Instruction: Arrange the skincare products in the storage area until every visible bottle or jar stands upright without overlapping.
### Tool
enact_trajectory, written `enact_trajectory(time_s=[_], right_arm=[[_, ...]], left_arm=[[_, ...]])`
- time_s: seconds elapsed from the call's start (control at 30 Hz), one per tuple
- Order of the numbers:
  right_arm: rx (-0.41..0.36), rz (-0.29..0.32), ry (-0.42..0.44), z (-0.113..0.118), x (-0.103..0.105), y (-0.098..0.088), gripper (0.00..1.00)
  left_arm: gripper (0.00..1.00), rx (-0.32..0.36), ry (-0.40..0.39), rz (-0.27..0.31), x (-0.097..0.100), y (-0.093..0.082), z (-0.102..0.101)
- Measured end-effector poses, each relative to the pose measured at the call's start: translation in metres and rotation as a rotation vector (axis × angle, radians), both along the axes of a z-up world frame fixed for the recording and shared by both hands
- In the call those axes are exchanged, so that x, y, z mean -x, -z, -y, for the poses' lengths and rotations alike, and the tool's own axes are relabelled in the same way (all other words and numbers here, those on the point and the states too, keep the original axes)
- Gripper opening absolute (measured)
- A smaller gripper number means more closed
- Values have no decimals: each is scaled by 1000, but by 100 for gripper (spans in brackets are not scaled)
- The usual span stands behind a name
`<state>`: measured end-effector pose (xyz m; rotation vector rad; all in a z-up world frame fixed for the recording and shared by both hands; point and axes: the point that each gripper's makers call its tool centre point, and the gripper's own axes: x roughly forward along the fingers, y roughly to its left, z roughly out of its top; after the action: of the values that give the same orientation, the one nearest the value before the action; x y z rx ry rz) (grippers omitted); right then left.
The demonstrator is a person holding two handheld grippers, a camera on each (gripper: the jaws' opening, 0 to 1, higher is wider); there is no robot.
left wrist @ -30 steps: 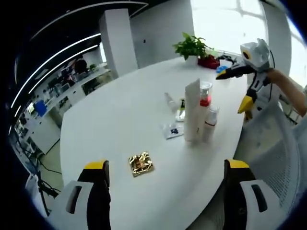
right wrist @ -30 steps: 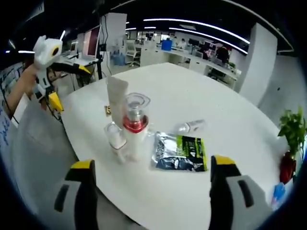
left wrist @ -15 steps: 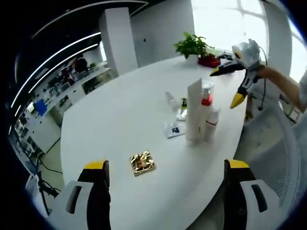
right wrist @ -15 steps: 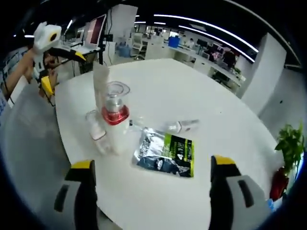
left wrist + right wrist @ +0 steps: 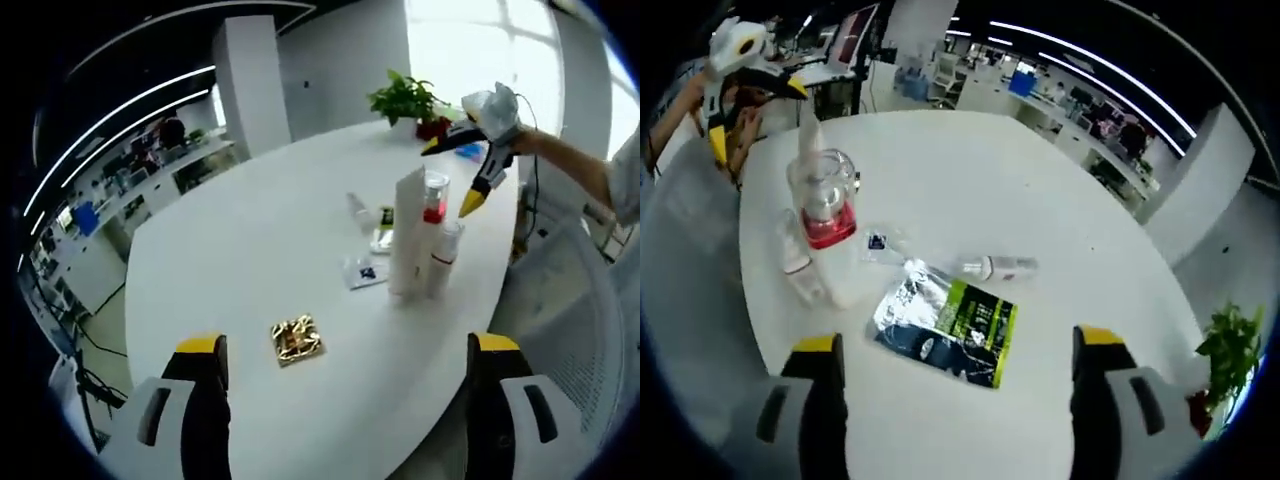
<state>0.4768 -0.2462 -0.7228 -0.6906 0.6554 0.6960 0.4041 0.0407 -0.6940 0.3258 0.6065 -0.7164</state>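
Bottles cluster upright near the table (image 5: 230, 260) edge — tall tube (image 5: 407, 232), red-collared bottle (image 5: 823, 225), small bottle (image 5: 442, 258) — with a vial (image 5: 998, 267) and green pouch (image 5: 946, 325) lying flat beside them, gold square (image 5: 294, 340) apart; left gripper (image 5: 345, 395) and right gripper (image 5: 955, 385) both spread wide, holding nothing.

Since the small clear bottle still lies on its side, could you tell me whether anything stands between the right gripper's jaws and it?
Yes: the foil sachet lies flat between the right gripper and the lying bottle.
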Motion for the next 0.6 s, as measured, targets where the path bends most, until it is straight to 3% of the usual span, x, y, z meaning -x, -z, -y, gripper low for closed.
enact_trajectory(time_s=[0.13, 0.6], right_arm=[[86, -20, -38, 6, -7, 3, 87], [147, -9, -123, -1, -44, -5, 72]], left_arm=[[97, 0, -2, -2, 3, 0, 0], [97, 17, -11, -11, 1, -1, -2]])
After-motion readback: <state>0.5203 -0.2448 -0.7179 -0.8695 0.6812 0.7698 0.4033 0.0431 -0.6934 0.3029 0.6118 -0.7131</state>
